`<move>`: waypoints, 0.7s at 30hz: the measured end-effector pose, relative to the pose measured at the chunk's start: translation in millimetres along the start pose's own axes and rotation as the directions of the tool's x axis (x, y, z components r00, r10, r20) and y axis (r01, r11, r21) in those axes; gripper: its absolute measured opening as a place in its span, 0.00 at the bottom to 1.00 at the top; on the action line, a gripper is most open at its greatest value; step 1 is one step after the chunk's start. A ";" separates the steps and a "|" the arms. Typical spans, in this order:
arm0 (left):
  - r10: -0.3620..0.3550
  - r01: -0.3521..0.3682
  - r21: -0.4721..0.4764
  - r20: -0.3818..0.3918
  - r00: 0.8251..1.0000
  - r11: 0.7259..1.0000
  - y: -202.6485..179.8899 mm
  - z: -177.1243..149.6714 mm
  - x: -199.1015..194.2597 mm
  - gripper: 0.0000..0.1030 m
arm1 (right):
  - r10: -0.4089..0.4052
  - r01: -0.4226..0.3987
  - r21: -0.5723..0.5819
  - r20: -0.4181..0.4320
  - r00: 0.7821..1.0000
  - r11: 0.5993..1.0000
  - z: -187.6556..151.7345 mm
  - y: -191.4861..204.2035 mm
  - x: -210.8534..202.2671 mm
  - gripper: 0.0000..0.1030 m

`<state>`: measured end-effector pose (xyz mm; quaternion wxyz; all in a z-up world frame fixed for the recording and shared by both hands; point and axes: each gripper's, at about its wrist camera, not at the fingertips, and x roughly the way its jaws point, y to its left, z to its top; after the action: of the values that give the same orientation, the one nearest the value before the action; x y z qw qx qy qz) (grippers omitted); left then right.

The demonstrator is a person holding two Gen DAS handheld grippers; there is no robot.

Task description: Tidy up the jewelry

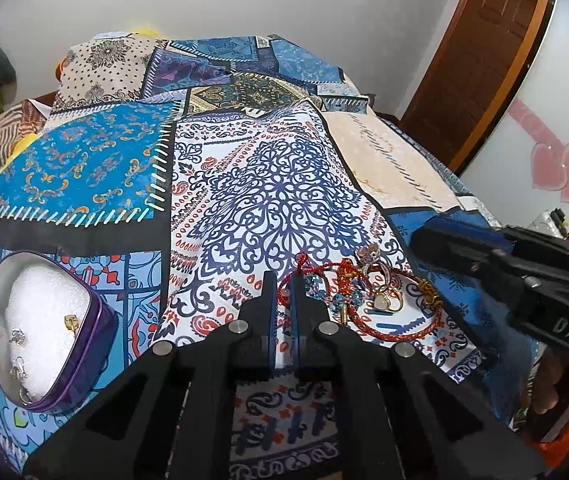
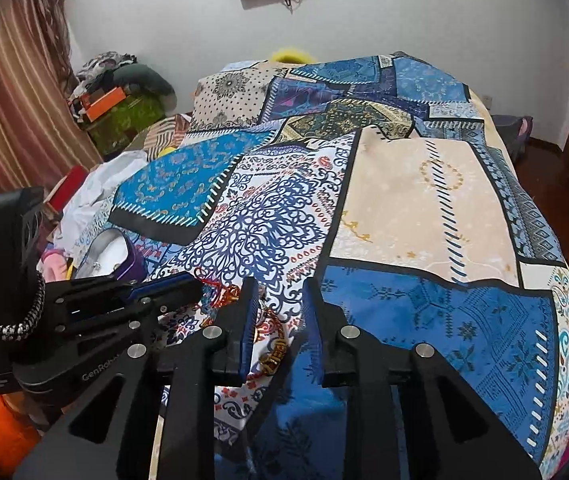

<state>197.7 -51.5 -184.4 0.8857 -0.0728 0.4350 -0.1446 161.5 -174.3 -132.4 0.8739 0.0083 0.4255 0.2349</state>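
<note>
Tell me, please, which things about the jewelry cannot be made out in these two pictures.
Left wrist view: jewelry pile is tangled and small; piece count unclear.
Left wrist view: left tongs hide whether they pinch the red cord.
Right wrist view: left tongs cover part of the purple box.

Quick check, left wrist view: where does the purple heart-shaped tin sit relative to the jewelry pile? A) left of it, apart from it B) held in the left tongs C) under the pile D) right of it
A: the purple heart-shaped tin lies open on the bedspread at the far left, with bare patterned cloth between it and the jewelry pile on the right.
</note>
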 end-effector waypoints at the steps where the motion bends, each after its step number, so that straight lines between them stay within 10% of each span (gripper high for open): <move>1: -0.003 0.003 -0.002 0.002 1.000 1.000 1.1 -0.1 -0.3 0.02 | 0.003 -0.003 -0.004 -0.005 1.000 1.000 0.2 1.0 1.6 0.20; 21: -0.014 0.010 0.036 0.115 0.993 0.999 -10.3 7.9 -48.1 0.01 | 0.005 -0.005 -0.037 0.013 1.000 0.999 3.1 11.5 8.9 0.12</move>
<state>174.0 -45.9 -140.9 0.9097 -0.0679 0.3800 -0.1530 163.9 -159.8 -134.5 0.8761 -0.0051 0.4154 0.2447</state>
